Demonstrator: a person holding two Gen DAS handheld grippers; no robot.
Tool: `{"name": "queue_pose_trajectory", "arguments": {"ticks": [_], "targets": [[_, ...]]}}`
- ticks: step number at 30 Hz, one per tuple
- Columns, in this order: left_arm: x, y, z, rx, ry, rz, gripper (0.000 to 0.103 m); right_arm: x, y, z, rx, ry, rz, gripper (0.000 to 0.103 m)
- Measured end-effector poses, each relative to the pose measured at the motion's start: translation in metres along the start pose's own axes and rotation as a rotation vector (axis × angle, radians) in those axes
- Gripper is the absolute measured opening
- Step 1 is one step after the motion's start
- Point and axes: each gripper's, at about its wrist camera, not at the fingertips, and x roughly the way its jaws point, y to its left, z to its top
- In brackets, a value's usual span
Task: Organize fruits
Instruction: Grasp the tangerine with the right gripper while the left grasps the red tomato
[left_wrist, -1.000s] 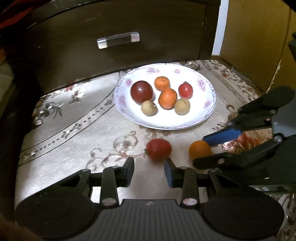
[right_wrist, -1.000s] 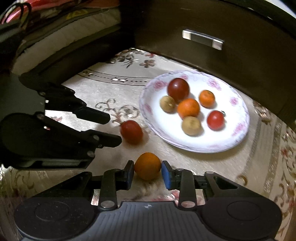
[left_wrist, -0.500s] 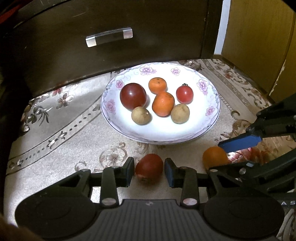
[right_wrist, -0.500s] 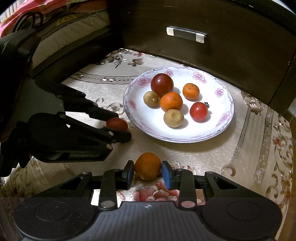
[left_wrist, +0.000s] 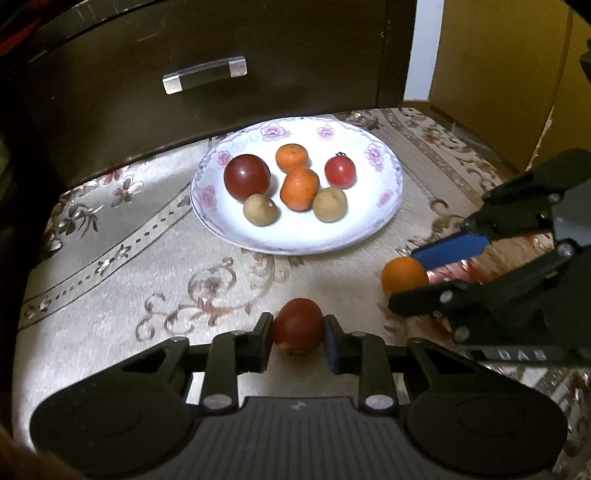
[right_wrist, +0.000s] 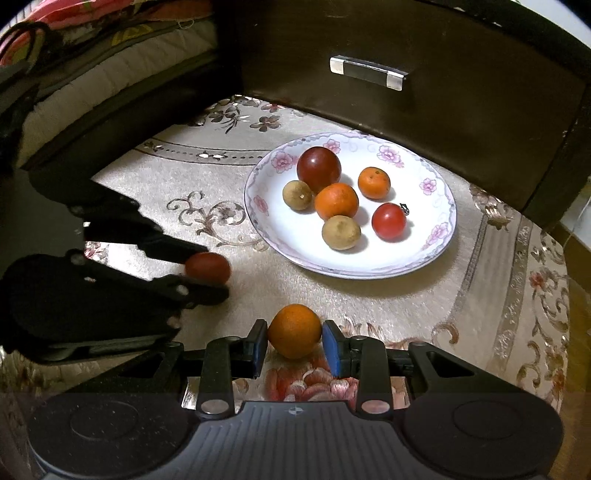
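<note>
Left tongs (left_wrist: 298, 338) pinch a red tomato (left_wrist: 297, 330) between both pads, low over the patterned surface (left_wrist: 110, 295). Right tongs (right_wrist: 294, 341) bracket an orange (right_wrist: 294, 330); the left pad touches the fruit, while contact at the right pad cannot be confirmed. Both fruits sit just in front of the floral plate (right_wrist: 439, 236), which carries six other fruits, near a dark drawer front (left_wrist: 184, 55).

Lighting is a single bright source from above, concentrated on the plate (left_wrist: 388, 206), which is near overexposed. The dresser (left_wrist: 221, 110) and frame corners fall into deep shadow. Fruit casts short soft shadows. Fisheye distortion curves the edges; the cloth (right_wrist: 517, 295) shows slight blur.
</note>
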Motion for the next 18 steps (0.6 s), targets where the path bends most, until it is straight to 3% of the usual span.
{"name": "queue_pose_trajectory", "arguments": {"ticks": [10,18], "targets": [[-0.016,-0.017,-0.028,0.012,0.058,-0.023,0.035,-0.006,0.016,-0.019,-0.034,0.006,-0.047,0.029],[-0.02,-0.018,-0.032,0.001,0.061,-0.02,0.038,-0.007,0.016,-0.021,-0.033,0.007,-0.061,0.031]]}}
